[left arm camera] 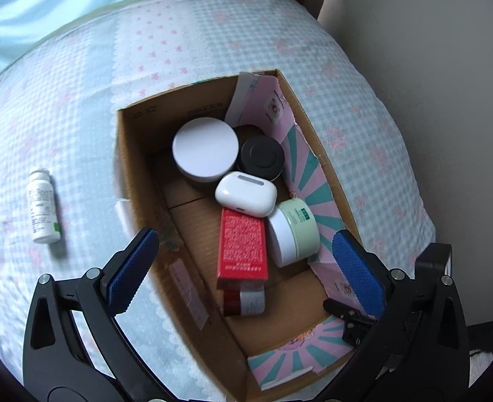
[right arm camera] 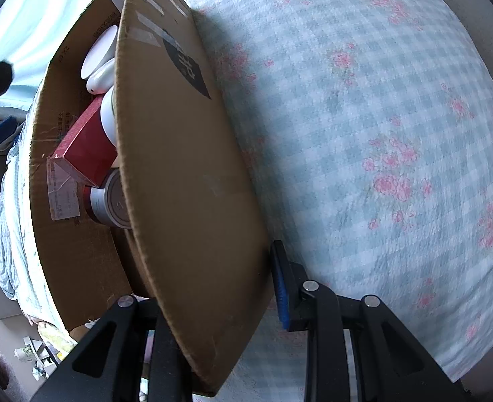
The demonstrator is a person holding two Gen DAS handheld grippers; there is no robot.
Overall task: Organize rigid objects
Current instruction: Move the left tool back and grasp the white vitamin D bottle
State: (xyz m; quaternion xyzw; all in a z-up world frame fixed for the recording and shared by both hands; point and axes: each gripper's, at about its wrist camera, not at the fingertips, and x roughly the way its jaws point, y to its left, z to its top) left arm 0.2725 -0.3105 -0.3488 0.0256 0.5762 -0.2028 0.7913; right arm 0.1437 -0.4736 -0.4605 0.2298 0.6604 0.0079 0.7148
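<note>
Left gripper [left arm camera: 243,268] hovered spread and empty above the cardboard box [left arm camera: 139,154], angled down at the red carton [left arm camera: 243,246] inside. Right gripper [right arm camera: 219,288] pinched the box's right wall. White bottle [left arm camera: 43,206] lay on the checked bedspread [left arm camera: 79,100], left of the box.

A bed covered by a pale blue checked bedspread [left arm camera: 356,107] with pink flower prints carried everything. An open cardboard box [left arm camera: 136,154] sat directly on the bedspread. To the left of the box, apart from it, a small white bottle [left arm camera: 43,207] lay on its side on the cloth. In the right wrist view the bedspread [right arm camera: 380,134] stretched bare to the right of the box's outer wall [right arm camera: 186,181].
</note>
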